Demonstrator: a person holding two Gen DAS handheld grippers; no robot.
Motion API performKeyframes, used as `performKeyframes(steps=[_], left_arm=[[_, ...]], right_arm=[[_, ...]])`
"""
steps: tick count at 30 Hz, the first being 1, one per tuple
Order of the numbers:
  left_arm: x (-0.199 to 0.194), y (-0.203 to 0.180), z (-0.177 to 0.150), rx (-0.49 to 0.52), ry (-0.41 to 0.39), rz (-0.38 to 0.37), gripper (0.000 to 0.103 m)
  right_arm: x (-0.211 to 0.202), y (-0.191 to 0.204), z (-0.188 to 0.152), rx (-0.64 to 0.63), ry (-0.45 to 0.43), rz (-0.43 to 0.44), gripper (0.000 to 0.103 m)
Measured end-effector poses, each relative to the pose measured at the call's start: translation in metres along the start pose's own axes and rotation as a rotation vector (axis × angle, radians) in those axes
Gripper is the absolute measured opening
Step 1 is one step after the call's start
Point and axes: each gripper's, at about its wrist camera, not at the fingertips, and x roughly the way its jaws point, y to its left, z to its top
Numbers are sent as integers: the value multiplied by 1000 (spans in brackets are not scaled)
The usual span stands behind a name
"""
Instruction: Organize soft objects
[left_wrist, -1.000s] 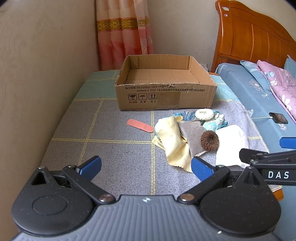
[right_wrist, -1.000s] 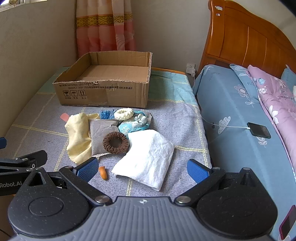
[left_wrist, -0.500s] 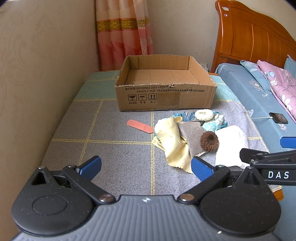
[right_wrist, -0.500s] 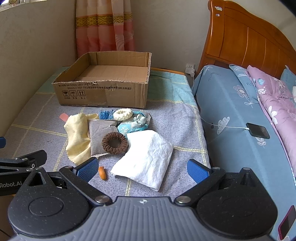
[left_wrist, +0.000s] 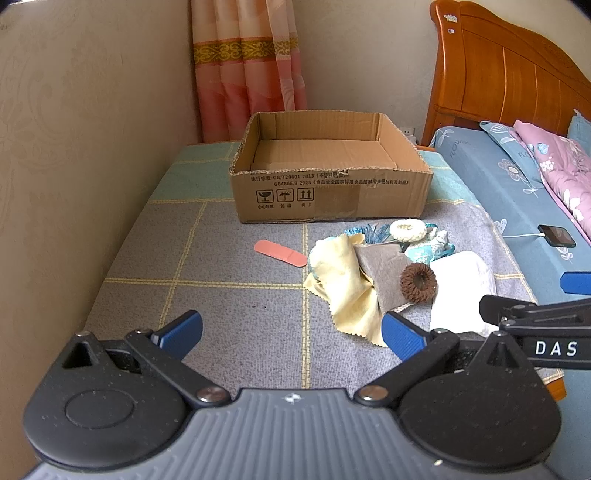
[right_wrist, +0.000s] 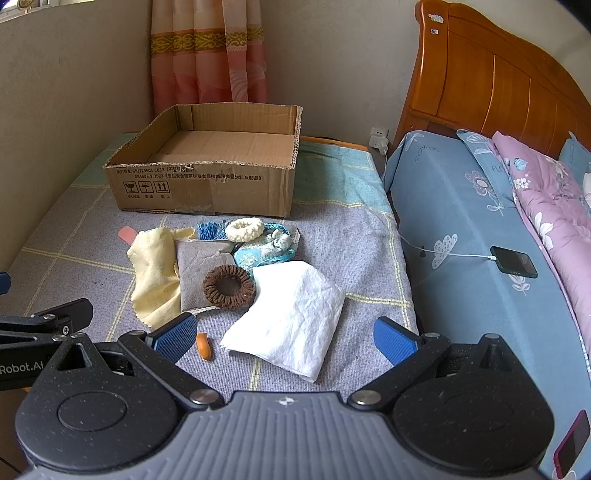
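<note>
A pile of soft things lies on the grey checked mat: a yellow cloth (right_wrist: 153, 273), a grey cloth (right_wrist: 197, 264), a brown scrunchie (right_wrist: 229, 286), a white scrunchie (right_wrist: 244, 229), a teal patterned pouch (right_wrist: 266, 247) and a white folded cloth (right_wrist: 291, 317). An open, empty cardboard box (right_wrist: 207, 184) stands behind them. My left gripper (left_wrist: 291, 334) is open and empty, near the pile's left. My right gripper (right_wrist: 284, 338) is open and empty, just before the white cloth.
A pink plaster strip (left_wrist: 280, 253) lies left of the pile and a small orange piece (right_wrist: 204, 345) by my right gripper's left finger. A blue-sheeted bed (right_wrist: 480, 229) with a charging phone (right_wrist: 513, 261) lies to the right. A wall (left_wrist: 74, 147) runs along the left.
Both grippers stay open and almost still. The right wrist view has shifted very slightly; nothing on the mat has moved.
</note>
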Motion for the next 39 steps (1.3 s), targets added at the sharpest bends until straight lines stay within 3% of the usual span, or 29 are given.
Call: performKeyframes(steps=[23, 39], left_arm=[[0, -3, 2, 35, -19, 8, 102], [5, 2, 2, 88, -94, -63, 102]], right_arm=[[-1, 0, 1, -9, -7, -2, 103], [5, -5, 1, -67, -53, 28, 103]])
